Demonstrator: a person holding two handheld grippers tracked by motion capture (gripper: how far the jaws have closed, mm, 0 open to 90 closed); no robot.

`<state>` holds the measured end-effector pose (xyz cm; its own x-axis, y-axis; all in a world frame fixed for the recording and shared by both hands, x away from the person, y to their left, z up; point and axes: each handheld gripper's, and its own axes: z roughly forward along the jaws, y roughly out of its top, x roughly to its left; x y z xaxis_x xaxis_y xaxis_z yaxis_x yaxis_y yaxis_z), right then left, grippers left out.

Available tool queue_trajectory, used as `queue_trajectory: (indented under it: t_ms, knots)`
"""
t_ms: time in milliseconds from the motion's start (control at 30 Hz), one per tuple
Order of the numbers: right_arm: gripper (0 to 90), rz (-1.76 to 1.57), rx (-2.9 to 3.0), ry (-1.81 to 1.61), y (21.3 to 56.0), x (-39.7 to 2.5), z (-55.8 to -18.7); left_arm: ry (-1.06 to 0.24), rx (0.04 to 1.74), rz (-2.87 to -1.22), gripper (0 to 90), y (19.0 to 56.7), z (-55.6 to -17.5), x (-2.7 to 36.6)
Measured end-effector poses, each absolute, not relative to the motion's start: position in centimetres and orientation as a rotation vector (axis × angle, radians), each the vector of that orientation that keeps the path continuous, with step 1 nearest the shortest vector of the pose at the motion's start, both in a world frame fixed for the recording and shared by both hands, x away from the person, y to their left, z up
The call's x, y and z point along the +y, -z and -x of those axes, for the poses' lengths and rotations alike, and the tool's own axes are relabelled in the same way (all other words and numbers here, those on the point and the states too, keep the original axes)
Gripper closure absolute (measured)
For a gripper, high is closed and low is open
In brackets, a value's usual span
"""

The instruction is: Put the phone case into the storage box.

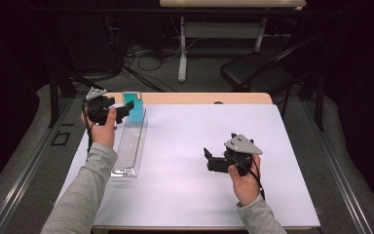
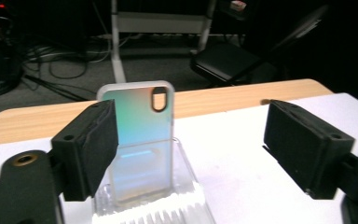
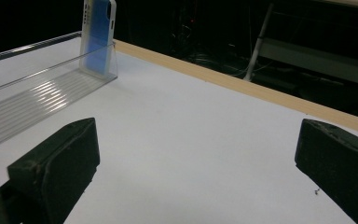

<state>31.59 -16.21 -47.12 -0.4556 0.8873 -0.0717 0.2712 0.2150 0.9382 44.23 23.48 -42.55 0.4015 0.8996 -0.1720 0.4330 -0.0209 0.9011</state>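
Note:
A teal-blue phone case [image 1: 136, 109] [image 2: 140, 140] [image 3: 97, 35] stands upright in the far end of a clear ridged plastic rack [image 1: 129, 146] [image 3: 37, 105] at the table's left. My left gripper [image 1: 122, 111] [image 2: 186, 149] is open just in front of the case, its left jaw beside the case's edge, nothing held. My right gripper [image 1: 208, 158] [image 3: 191, 168] hovers open over the bare white tabletop at the centre right, pointing left toward the rack.
The white mat [image 1: 190, 146] covers a wooden table [image 1: 199, 98]. Beyond the far edge are a black folding chair [image 1: 258, 68], another table's legs [image 1: 182, 48] and floor cables [image 1: 146, 56].

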Motion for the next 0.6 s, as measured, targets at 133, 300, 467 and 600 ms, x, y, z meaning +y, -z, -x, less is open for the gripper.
queue_trajectory:
  t_ms: [133,300,467,600]
  knots:
    - [0.0,-1.074,1.863,-1.240,46.9,-16.5,-31.5,-0.573,1.155,-1.655,15.8,41.9,-43.3,23.6]
    - [0.0,-1.086,1.846,-1.251,46.7,-17.0,-31.5,-0.565,1.097,-1.705,15.0,41.6,-42.1,23.6]
    - [0.0,-1.087,1.841,-1.247,46.3,-17.8,-31.3,-0.534,1.042,-1.720,14.0,41.1,-40.9,23.6]
    - [0.0,-1.093,1.843,-1.248,46.1,-18.5,-31.0,-0.530,0.995,-1.731,9.6,40.7,-39.9,23.3]
